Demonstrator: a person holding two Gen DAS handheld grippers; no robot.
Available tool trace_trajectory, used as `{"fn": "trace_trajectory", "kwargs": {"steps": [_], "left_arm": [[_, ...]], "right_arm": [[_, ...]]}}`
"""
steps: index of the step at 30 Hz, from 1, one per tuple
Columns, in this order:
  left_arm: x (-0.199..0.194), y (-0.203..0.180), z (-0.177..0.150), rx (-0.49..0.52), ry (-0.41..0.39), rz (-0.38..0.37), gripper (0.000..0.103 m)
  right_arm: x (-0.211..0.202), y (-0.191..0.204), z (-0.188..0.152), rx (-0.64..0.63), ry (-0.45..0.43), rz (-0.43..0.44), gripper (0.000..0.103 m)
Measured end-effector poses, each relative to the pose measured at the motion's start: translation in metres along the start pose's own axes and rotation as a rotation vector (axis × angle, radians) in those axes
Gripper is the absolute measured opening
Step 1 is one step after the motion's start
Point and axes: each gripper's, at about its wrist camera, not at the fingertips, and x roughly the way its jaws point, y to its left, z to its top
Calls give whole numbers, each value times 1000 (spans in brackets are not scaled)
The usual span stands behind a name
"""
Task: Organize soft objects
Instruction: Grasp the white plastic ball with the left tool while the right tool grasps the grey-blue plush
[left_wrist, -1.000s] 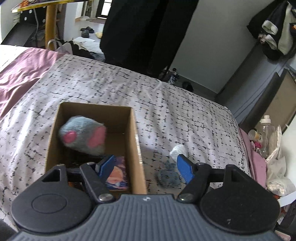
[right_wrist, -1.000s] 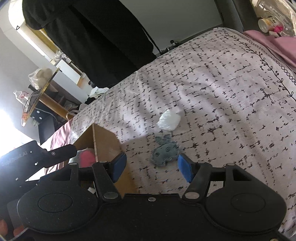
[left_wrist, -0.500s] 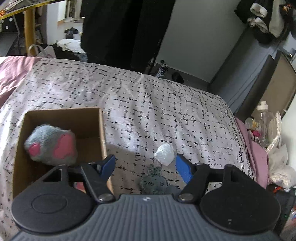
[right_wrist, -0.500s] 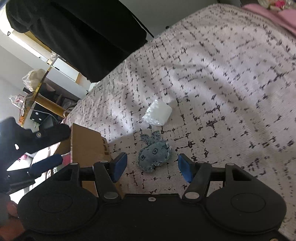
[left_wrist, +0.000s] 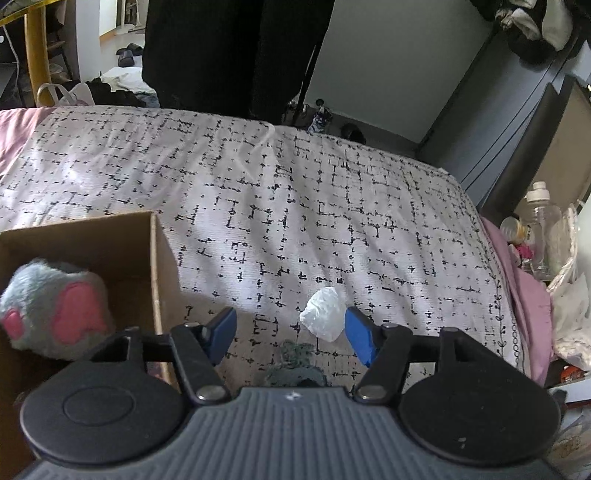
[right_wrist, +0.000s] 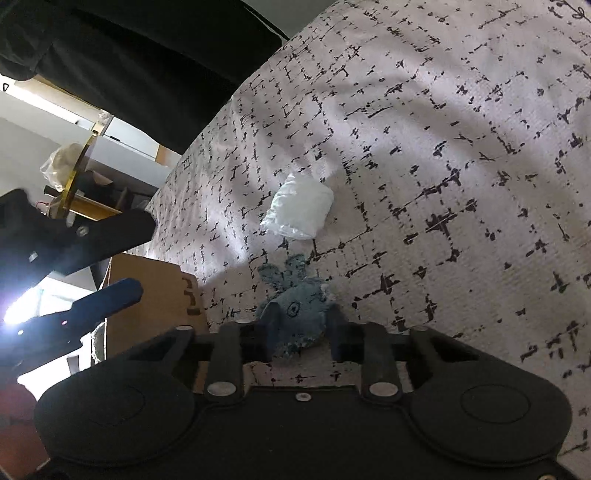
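A small blue plush toy (right_wrist: 299, 302) lies on the patterned bedspread (right_wrist: 443, 147). My right gripper (right_wrist: 303, 321) is closing on it, and its pads press the toy's two sides. Just beyond the toy lies a white soft packet (right_wrist: 299, 210). My left gripper (left_wrist: 291, 336) hovers over the same spot, open and slowly closing, with nothing gripped. The white packet (left_wrist: 325, 314) shows near its right pad, and the blue toy (left_wrist: 295, 362) is half hidden under its body. A cardboard box (left_wrist: 155, 266) to the left holds a grey plush with pink patches (left_wrist: 55, 314).
The box's corner (right_wrist: 155, 295) stands close left of the blue toy, with one of the left gripper's fingers (right_wrist: 110, 295) above it. A person in black (left_wrist: 229, 55) stands at the bed's far side. Bottles and bags (left_wrist: 543, 236) crowd the right edge.
My right gripper sank to the blue toy and its jaws closed around it. My left gripper moved right, from over the box to above the toy and packet, its jaws narrowing a little.
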Motion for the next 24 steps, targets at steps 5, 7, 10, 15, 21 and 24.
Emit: {"fn": "trace_trajectory", "kwargs": {"steps": [5, 7, 10, 15, 21, 24], "left_arm": [[21, -10, 4, 24, 26, 9, 64], [28, -16, 6, 43, 34, 10, 64], [39, -25, 5, 76, 49, 15, 64], [60, -38, 1, 122, 80, 27, 64], [82, -53, -2, 186, 115, 51, 64], [94, -59, -4, 209, 135, 74, 64]], "right_arm": [[-8, -4, 3, 10, -14, -9, 15], [-14, -8, 5, 16, -30, -24, 14], [-19, -16, 9, 32, -44, -43, 14], [-25, -27, 12, 56, -63, -64, 14], [-33, -34, 14, 72, -93, -85, 14], [-36, -37, 15, 79, -104, -90, 14]]}}
